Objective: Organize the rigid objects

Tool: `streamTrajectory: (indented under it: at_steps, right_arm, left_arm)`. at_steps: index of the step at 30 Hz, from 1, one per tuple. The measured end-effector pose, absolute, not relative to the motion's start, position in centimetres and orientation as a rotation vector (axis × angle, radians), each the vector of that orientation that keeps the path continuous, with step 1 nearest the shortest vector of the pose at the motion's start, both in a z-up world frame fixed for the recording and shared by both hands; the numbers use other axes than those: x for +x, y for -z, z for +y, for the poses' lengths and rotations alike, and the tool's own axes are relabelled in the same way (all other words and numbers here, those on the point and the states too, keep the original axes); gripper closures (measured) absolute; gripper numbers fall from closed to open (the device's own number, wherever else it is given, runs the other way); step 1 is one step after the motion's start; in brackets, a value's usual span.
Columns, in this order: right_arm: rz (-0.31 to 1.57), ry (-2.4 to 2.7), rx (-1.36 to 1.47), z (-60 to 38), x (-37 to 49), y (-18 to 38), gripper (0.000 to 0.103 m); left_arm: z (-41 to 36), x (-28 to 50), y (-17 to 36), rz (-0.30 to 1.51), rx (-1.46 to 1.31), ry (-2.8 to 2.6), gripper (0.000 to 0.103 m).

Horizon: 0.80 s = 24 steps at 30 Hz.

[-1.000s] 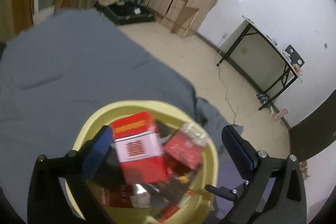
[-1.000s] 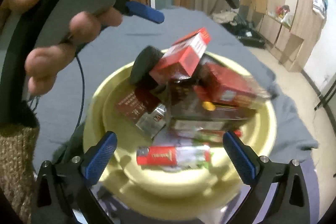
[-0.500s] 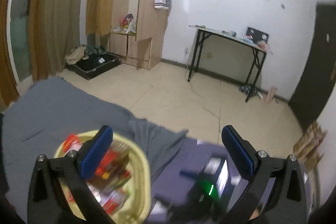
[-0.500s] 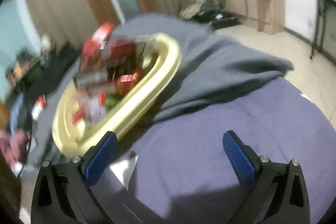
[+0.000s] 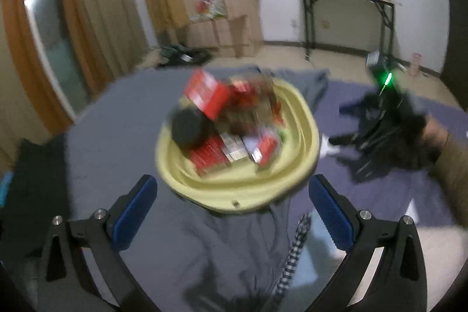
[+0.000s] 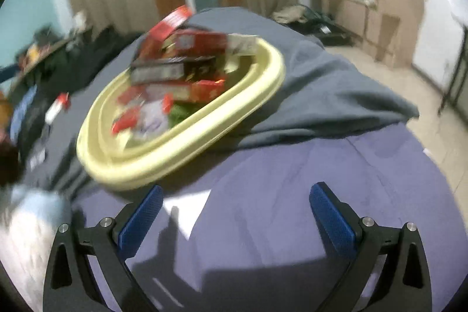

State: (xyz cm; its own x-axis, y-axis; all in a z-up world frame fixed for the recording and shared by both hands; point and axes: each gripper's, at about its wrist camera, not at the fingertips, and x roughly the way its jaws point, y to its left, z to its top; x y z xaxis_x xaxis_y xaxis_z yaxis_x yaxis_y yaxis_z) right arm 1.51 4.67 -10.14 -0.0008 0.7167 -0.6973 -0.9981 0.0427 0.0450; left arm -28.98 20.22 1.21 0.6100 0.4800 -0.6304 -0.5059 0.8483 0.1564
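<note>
Tongs on both the left gripper point(image 5: 232, 193) and right gripper point(image 6: 235, 202) gape empty, backed off since a second ago; the shallow pale-yellow plastic basin point(image 5: 242, 195), heaped with red cardboard boxes point(image 5: 206, 94), sits at twelve o'clock on grey bedding point(image 5: 117, 130), sorting unstarted.

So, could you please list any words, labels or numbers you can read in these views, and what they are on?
None can be read.
Red boxes in the yellow basin: print blurred by motion.
Dark box: pale lettering, smeared.
Black round object: no marking visible.
</note>
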Motion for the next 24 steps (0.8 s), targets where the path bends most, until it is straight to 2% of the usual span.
streamTrajectory:
  at_steps: [4, 7, 12, 24]
  right_arm:
    - [0.660, -1.422, -0.678, 5.5, 1.0, 11.1, 0.000]
    - [0.620, -1.386, -0.742, 6.1, 0.0, 11.3, 0.000]
    - [0.620, -1.380, -0.746, 6.5, -0.3, 11.5, 0.000]
    - [0.625, -1.282, -0.716, 7.7, -1.2, 12.2, 0.000]
  left_arm:
    - [23.7, -26.6, 6.3, 0.860, -0.189, -0.433, 0.000]
    - [25.0, -25.2, 8.9, 0.934, -0.250, -0.382, 0.000]
    - [26.7, -24.6, 11.0, 0.925, -0.334, -0.391, 0.000]
    - [27.8, -23.1, 11.9, 0.866, -0.331, -0.447, 0.000]
